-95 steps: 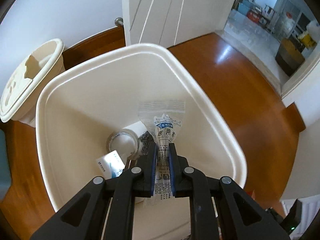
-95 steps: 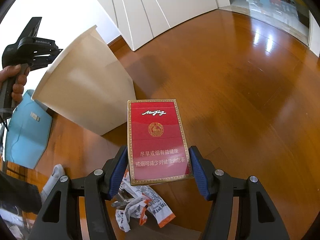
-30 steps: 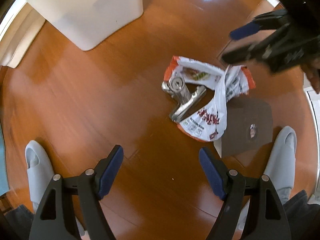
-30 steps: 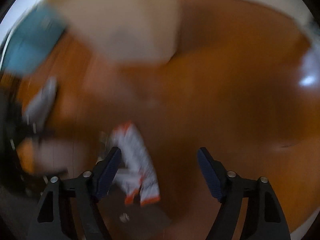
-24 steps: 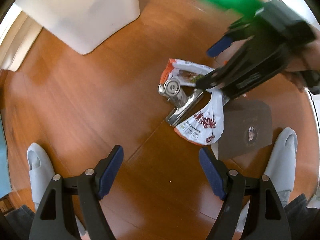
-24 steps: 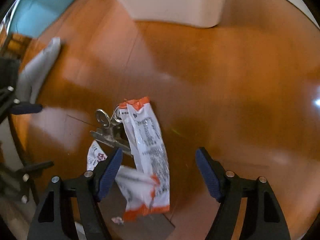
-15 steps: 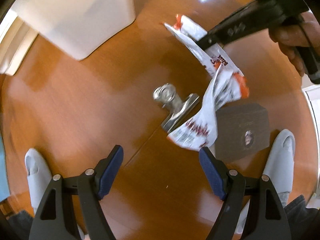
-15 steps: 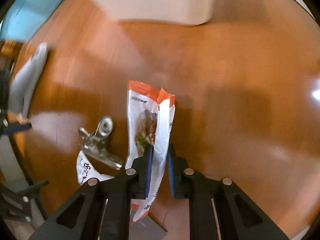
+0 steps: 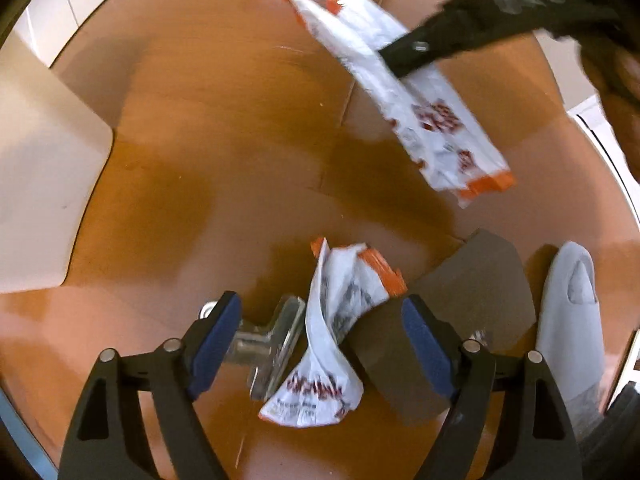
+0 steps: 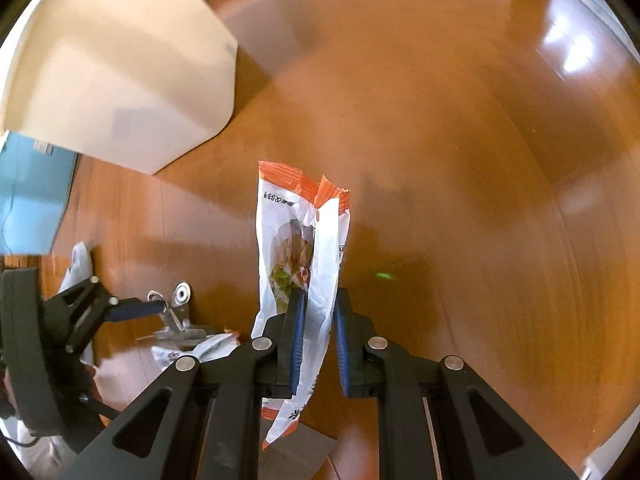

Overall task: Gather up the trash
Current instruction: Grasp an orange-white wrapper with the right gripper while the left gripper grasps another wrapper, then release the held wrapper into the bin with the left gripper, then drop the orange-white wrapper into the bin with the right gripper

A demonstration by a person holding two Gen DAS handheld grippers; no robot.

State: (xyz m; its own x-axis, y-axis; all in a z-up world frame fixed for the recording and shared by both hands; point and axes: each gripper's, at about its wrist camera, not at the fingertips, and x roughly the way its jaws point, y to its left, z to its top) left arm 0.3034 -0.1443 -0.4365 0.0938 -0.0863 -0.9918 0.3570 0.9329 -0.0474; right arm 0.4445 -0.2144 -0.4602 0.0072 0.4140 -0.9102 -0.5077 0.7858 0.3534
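My right gripper (image 10: pixel 316 320) is shut on a white-and-orange snack wrapper (image 10: pixel 298 236) and holds it above the wood floor; the same wrapper (image 9: pixel 416 96) hangs in the air at the top right of the left wrist view. My left gripper (image 9: pixel 320 344) is open and low over the floor. Between its blue pads lie a second crumpled white-and-orange wrapper (image 9: pixel 336 320) and a metal binder clip (image 9: pixel 272 340). The cream trash bin (image 10: pixel 120 68) stands at the upper left of the right wrist view, and its side (image 9: pixel 44 168) shows at the left of the left wrist view.
A dark brown card (image 9: pixel 452 320) lies on the floor by my left gripper's right finger. A foot in a grey slipper (image 9: pixel 572 312) stands to the right of it. A light blue object (image 10: pixel 32 192) sits beside the bin.
My right gripper has lifted the wrapper off the floor and swung up toward the bin. My left gripper has dropped down over the second wrapper and the clip.
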